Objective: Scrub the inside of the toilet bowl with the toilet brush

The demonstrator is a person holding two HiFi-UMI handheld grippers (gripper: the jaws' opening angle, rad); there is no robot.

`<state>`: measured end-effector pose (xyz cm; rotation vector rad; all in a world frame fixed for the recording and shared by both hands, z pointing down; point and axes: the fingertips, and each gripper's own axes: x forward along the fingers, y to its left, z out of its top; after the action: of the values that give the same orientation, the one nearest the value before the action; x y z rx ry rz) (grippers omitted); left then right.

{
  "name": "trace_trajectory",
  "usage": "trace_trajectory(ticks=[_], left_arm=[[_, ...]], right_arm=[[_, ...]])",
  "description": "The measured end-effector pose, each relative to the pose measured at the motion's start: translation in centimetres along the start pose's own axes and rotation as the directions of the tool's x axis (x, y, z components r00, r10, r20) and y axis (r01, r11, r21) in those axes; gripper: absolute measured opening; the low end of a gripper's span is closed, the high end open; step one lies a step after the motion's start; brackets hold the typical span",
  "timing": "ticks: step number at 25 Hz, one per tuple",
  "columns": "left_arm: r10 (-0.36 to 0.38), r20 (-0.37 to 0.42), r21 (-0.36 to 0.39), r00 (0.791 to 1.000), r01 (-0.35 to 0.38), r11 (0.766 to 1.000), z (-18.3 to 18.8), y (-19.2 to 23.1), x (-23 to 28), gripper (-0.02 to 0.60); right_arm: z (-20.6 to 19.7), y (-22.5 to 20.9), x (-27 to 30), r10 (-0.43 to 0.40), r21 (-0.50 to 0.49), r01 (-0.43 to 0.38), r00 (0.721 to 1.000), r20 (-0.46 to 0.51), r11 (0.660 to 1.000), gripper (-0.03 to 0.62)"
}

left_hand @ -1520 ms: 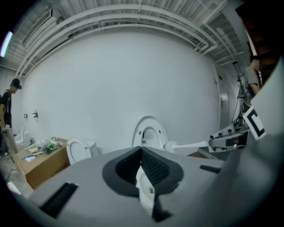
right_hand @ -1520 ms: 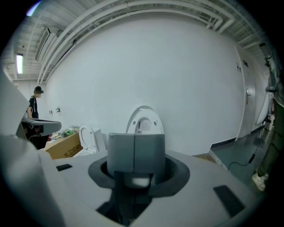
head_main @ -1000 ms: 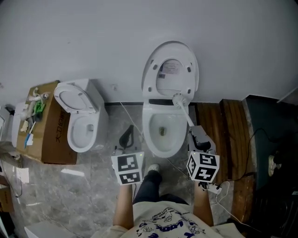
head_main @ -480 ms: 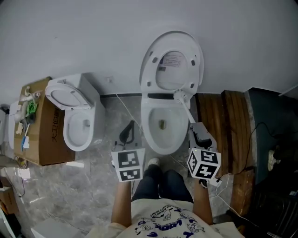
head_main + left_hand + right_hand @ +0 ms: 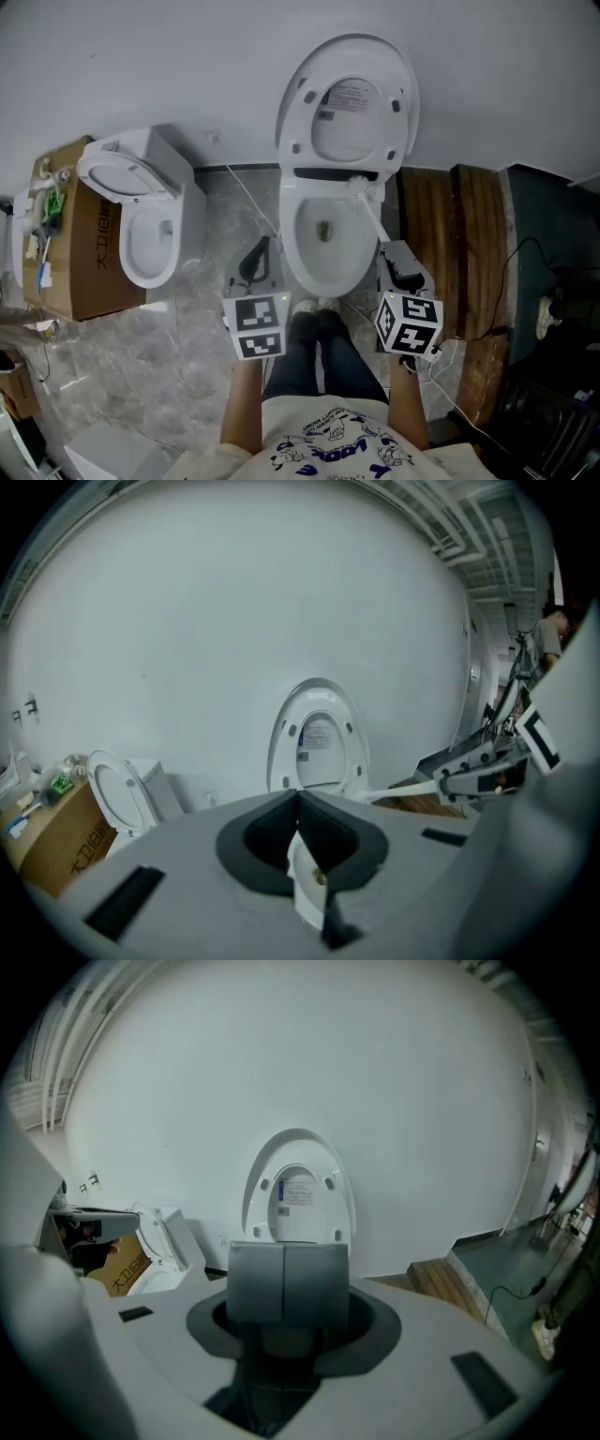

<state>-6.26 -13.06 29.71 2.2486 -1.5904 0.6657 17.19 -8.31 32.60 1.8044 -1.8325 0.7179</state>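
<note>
Right gripper (image 5: 392, 255) is clamped on the brush (image 5: 362, 193) handle, and the white brush head sits at the far right edge of the bowl (image 5: 296, 251), just under the raised lid (image 5: 347, 103). Left gripper (image 5: 255, 264) hangs near the bowl's left side, jaws pressed together with nothing between them. A second toilet (image 5: 141, 234) stands well off to the left, with a box (image 5: 73, 253) beyond it

White toilet bowl (image 5: 292, 246), white toilet brush (image 5: 373, 223); grey marbled floor (image 5: 178, 366); brown cardboard box (image 5: 84, 262); brown wooden planks (image 5: 441, 234), dark streaks.
</note>
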Motion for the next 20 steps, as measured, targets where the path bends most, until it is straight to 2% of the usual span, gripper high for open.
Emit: trace_trajectory(ticks=[4,9,20], left_arm=[[-0.001,0.004,0.003,1.000,0.001,1.000,-0.5,-0.7,1.1,0.002],[0.017,-0.032,0.008,0.999,-0.017,1.000,-1.9,-1.2,2.8,0.002],[0.037,-0.110,0.018,0.993,-0.035,0.999,-5.8,-1.3,6.6,0.002]], right_arm=[[-1.0,-0.2,1.6,0.021,-0.015,-0.021,0.999,-0.047,1.000,0.169],[-3.1,-0.5,4.3,0.048,-0.045,-0.054,0.991,-0.126,0.998,0.169],[-9.1,-0.1,10.5,0.079,-0.094,-0.112,0.950,-0.301,0.989,0.169]])
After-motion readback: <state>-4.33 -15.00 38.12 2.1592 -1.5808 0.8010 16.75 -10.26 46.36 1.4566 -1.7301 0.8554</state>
